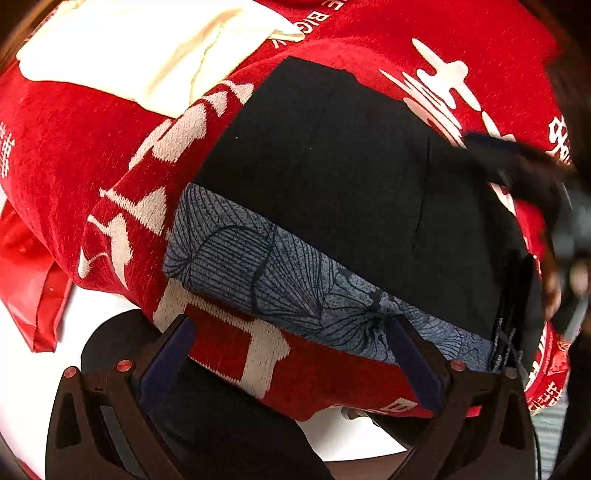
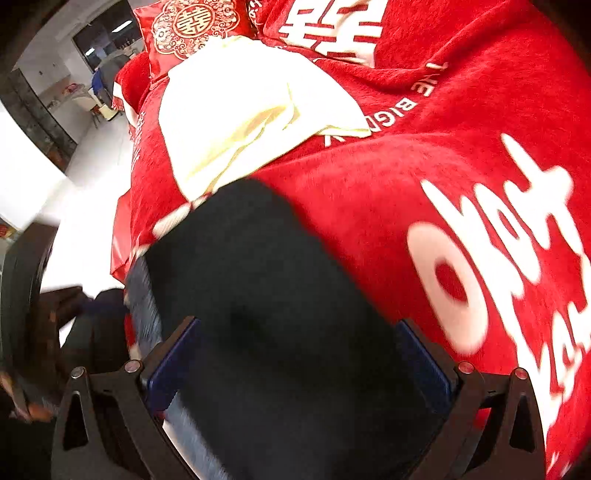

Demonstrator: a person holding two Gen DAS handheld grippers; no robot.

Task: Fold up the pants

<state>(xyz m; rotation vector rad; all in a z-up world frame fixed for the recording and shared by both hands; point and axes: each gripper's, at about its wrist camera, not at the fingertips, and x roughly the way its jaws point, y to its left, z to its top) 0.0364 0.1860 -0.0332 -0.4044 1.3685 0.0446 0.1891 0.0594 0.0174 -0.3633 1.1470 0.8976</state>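
Note:
The black pants lie folded on the red blanket, on top of a blue-grey patterned garment. My left gripper is open, its fingers spread just in front of the patterned garment's near edge, holding nothing. In the right wrist view the black pants fill the space between my right gripper's fingers. My right gripper is open and sits over the pants. The right gripper also shows, blurred, at the right edge of the left wrist view.
A cream cloth lies on the red blanket behind the pants; it also shows in the right wrist view. A red pillow sits at the far end. White floor lies to the left of the bed.

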